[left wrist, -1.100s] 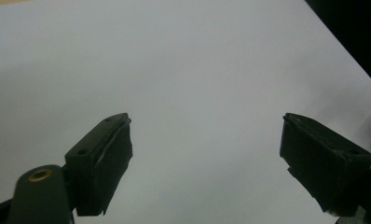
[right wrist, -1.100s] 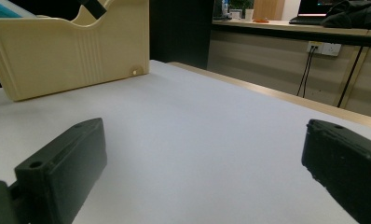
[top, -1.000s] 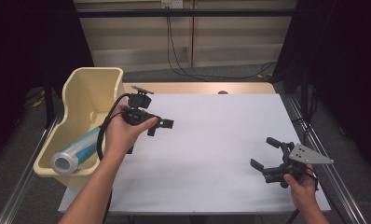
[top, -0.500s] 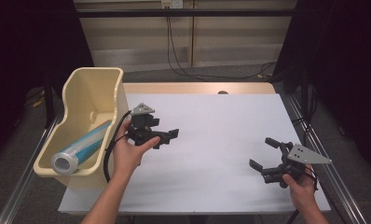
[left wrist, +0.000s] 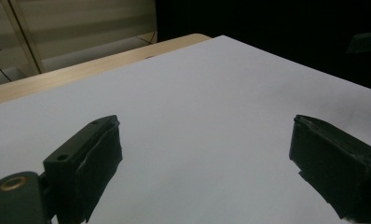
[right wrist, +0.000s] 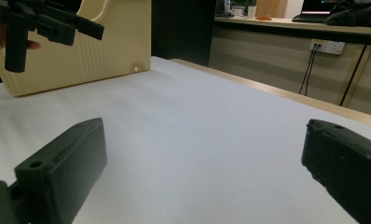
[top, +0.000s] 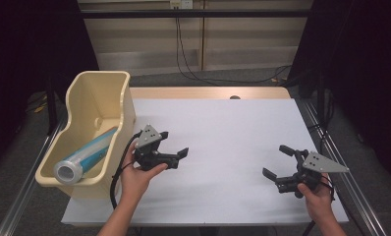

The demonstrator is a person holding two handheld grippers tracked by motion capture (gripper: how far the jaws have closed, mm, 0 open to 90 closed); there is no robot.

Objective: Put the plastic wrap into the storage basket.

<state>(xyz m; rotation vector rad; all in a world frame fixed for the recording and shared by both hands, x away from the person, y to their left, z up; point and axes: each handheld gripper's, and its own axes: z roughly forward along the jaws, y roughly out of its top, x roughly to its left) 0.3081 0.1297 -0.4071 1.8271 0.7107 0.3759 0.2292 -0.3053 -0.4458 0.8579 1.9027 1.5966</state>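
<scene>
Left gripper wide, right gripper wide, high view shows roll in bin

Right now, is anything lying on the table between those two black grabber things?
No. In the high view, bare white sheet lies between the left gripper and the right gripper.

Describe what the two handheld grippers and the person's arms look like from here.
Both are black two-jaw tools. The left gripper and the right gripper each carry a grey three-cornered plate on top. A black cable loops from the left one. Blocky black jaw pads show screw holes. The forearms are bare, with no sleeves in view.
</scene>
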